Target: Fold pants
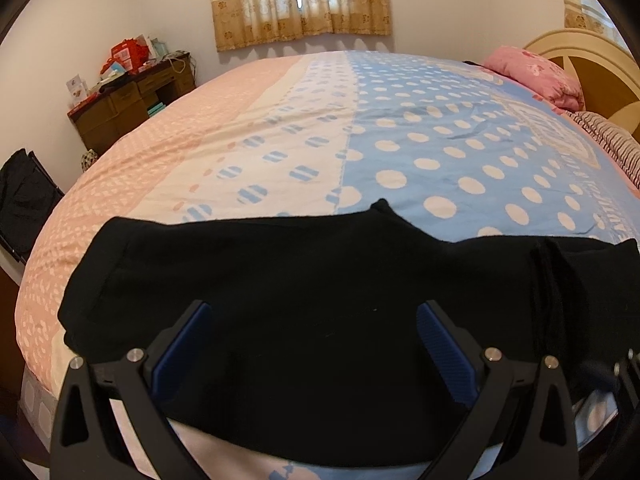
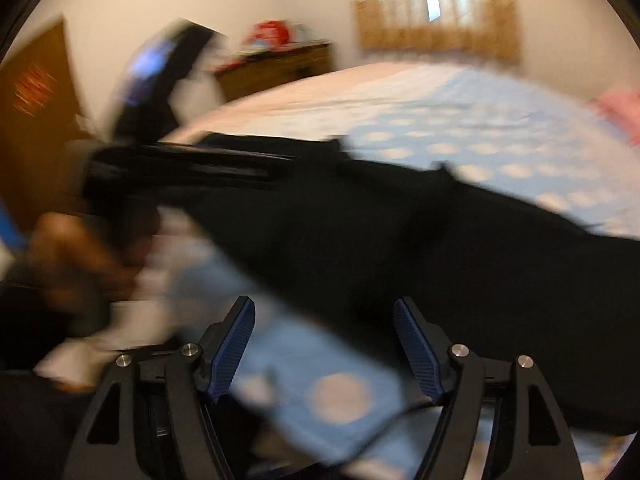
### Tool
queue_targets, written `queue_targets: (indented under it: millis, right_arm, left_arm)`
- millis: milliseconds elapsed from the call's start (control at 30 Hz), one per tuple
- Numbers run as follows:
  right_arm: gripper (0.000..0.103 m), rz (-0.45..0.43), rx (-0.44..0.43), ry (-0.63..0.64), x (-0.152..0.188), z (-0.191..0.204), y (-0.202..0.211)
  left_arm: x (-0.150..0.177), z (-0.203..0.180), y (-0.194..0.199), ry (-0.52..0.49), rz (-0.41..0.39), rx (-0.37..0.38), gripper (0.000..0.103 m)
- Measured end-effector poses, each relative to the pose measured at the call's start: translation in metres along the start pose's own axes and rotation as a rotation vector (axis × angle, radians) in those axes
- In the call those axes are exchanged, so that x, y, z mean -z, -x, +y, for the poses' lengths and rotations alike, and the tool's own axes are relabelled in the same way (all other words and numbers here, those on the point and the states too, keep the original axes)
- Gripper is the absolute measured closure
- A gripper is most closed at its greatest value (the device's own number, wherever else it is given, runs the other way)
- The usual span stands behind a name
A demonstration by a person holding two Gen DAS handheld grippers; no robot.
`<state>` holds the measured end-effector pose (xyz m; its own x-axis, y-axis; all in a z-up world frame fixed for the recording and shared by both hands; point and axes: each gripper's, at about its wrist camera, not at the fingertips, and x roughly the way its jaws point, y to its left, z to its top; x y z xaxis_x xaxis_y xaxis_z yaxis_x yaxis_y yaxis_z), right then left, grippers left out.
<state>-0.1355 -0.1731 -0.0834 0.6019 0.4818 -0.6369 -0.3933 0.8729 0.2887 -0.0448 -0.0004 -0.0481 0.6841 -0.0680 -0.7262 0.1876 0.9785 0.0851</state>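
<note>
Black pants (image 1: 304, 280) lie folded across the near edge of the bed, spread from left to right. My left gripper (image 1: 314, 312) is open, its blue pads just above the pants' near part, holding nothing. The right wrist view is blurred by motion. There the pants (image 2: 400, 240) run diagonally from left to right across the bed. My right gripper (image 2: 324, 312) is open and empty over the pants' near edge. The left gripper's body (image 2: 160, 92) and the hand holding it show at the left of that view.
The bed (image 1: 400, 140) has a pink, white and blue dotted cover. A pink pillow (image 1: 536, 76) and a headboard (image 1: 592, 64) are at the far right. A brown dresser (image 1: 128, 100) with clutter stands at the far left. A dark chair (image 1: 24, 200) is at the left.
</note>
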Motion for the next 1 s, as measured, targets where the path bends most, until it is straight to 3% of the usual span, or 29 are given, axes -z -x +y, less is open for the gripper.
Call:
queue_targets:
  millis: [67, 133, 167, 233, 333, 400, 533, 600, 667, 767, 800, 867, 1000]
  right_arm:
    - [0.033, -0.064, 0.010, -0.039, -0.008, -0.010, 0.023]
    - [0.069, -0.112, 0.077, -0.104, -0.018, -0.032, 0.033]
    - [0.092, -0.123, 0.118, -0.140, -0.022, -0.045, 0.032]
    - [0.093, -0.146, 0.194, -0.201, -0.030, -0.067, 0.020]
    - [0.093, -0.123, 0.203, -0.197, -0.040, -0.073, -0.018]
    - [0.093, -0.084, 0.186, -0.199, -0.044, -0.070, -0.047]
    - [0.093, -0.081, 0.127, -0.191, -0.050, -0.069, -0.065]
    - [0.093, -0.104, 0.088, -0.225, -0.051, -0.072, -0.049]
    - [0.093, -0.185, 0.095, -0.247, -0.047, -0.073, -0.010]
    - [0.093, -0.265, 0.298, -0.240, -0.037, -0.090, 0.053]
    - [0.093, -0.268, 0.426, -0.242, -0.030, -0.099, 0.075]
    - [0.093, -0.242, 0.534, -0.268, -0.019, -0.114, 0.095]
    - [0.093, -0.169, 0.526, -0.370, 0.013, -0.129, 0.106]
  left_arm:
    - [-0.001, -0.003, 0.002, -0.015, -0.007, 0.003, 0.000]
    - [-0.002, -0.006, 0.003, -0.027, -0.015, 0.006, 0.000]
    - [-0.002, -0.007, 0.003, -0.028, -0.018, 0.007, 0.000]
    - [-0.003, -0.011, 0.002, -0.021, -0.016, 0.017, 0.000]
    - [-0.004, -0.019, 0.000, -0.025, -0.009, 0.031, 0.000]
    - [-0.004, -0.026, 0.003, -0.047, -0.013, 0.029, 0.000]
    - [-0.004, -0.032, 0.012, -0.086, -0.044, 0.015, 0.000]
    - [-0.008, -0.034, 0.014, -0.091, -0.051, 0.018, 0.000]
    - [-0.013, -0.039, 0.014, -0.099, -0.056, 0.030, 0.000]
    - [-0.020, -0.055, 0.018, -0.129, -0.089, 0.073, 0.000]
    - [-0.021, -0.062, 0.019, -0.141, -0.098, 0.092, 0.000]
    - [-0.021, -0.076, 0.019, -0.162, -0.106, 0.123, 0.000]
    - [-0.016, -0.111, 0.011, -0.198, -0.090, 0.150, 0.000]
